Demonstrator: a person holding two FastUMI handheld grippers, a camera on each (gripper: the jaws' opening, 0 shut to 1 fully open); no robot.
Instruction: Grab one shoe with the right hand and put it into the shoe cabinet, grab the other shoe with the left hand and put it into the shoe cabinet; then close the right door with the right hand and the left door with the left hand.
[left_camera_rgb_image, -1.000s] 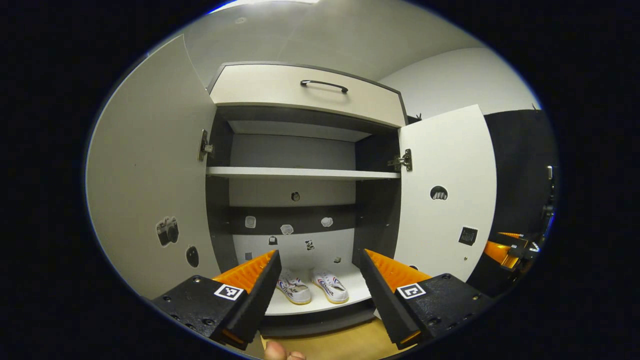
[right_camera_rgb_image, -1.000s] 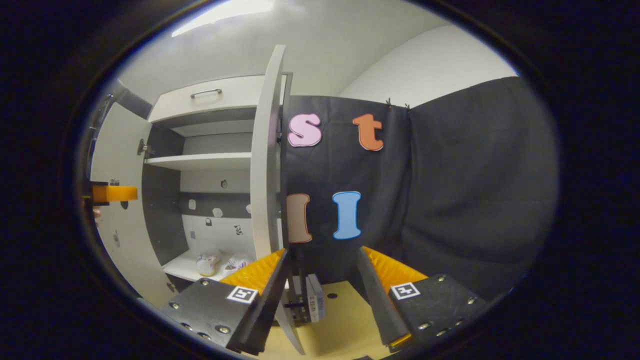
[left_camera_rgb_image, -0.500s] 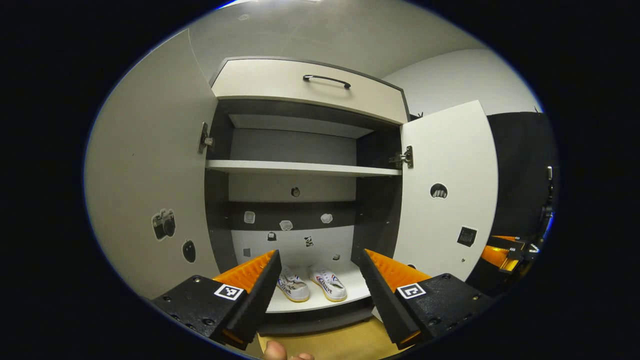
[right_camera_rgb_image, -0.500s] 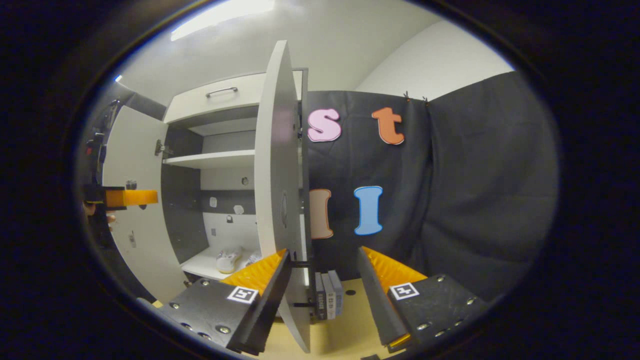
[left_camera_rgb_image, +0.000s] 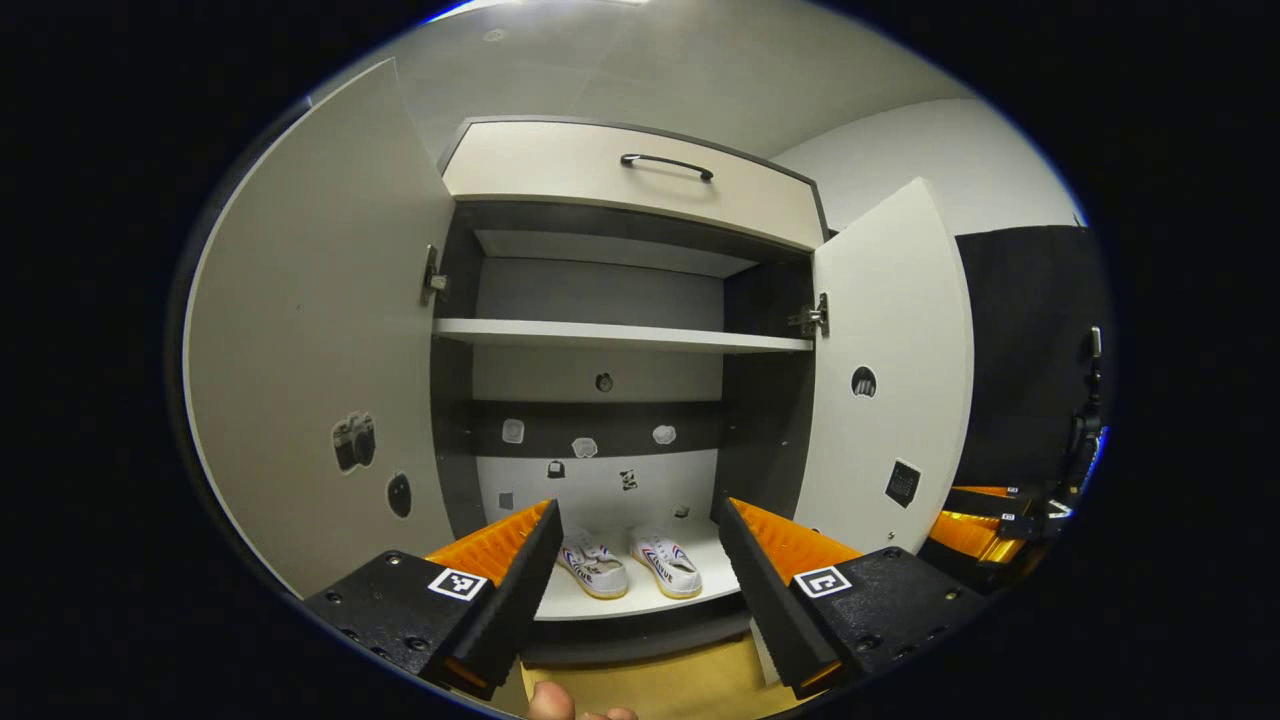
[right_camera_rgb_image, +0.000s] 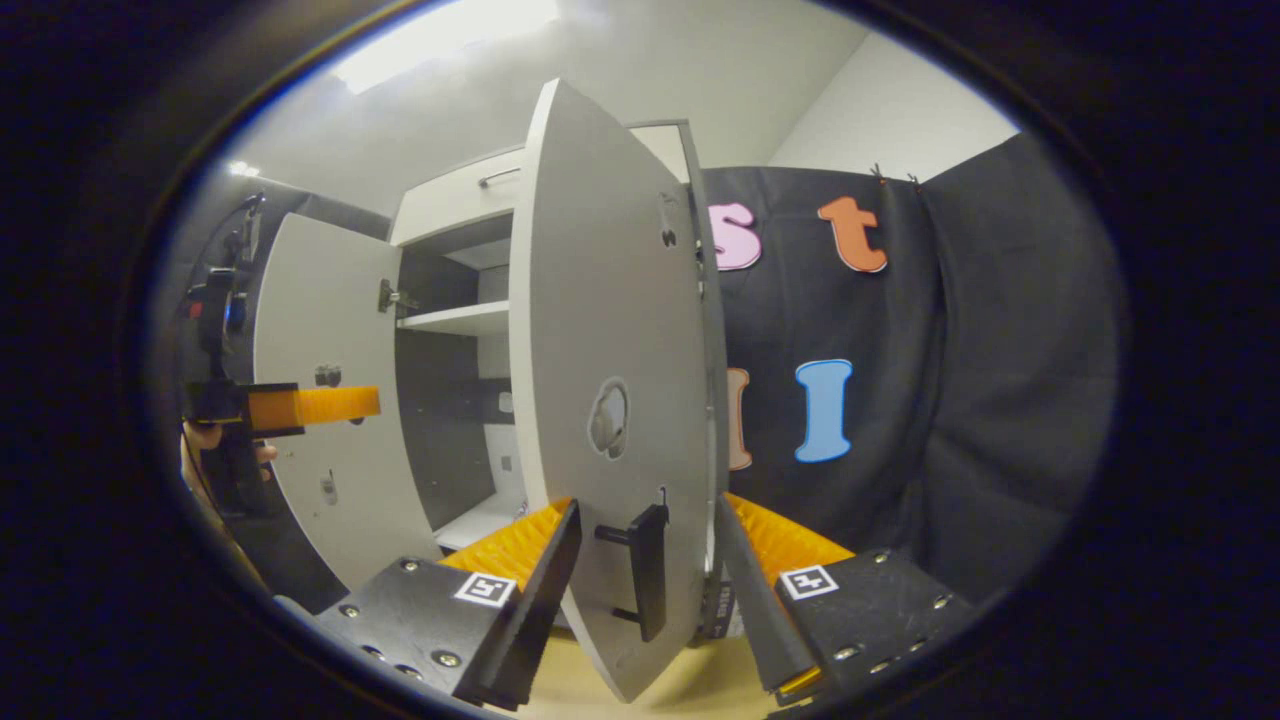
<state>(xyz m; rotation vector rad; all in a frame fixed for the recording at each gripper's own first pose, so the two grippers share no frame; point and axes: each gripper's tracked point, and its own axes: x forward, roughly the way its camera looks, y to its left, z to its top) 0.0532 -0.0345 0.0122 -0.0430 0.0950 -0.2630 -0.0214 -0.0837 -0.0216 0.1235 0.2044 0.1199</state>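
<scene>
shoes both sit on the cabinet's bottom shelf. my right gripper is spread wide around the right door's handle, left gripper released too. risk i see: fingers snagging that handle while pushing.

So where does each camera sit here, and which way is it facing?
Left gripper view: rides the left gripper, facing straight into the open cabinet; shoes on the bottom shelf; a fingertip at the bottom edge.
Right gripper view: rides the right gripper, facing the outside of the right door and its handle.
Shared: cabinet, right door, left door; each shows the other gripper.
</scene>
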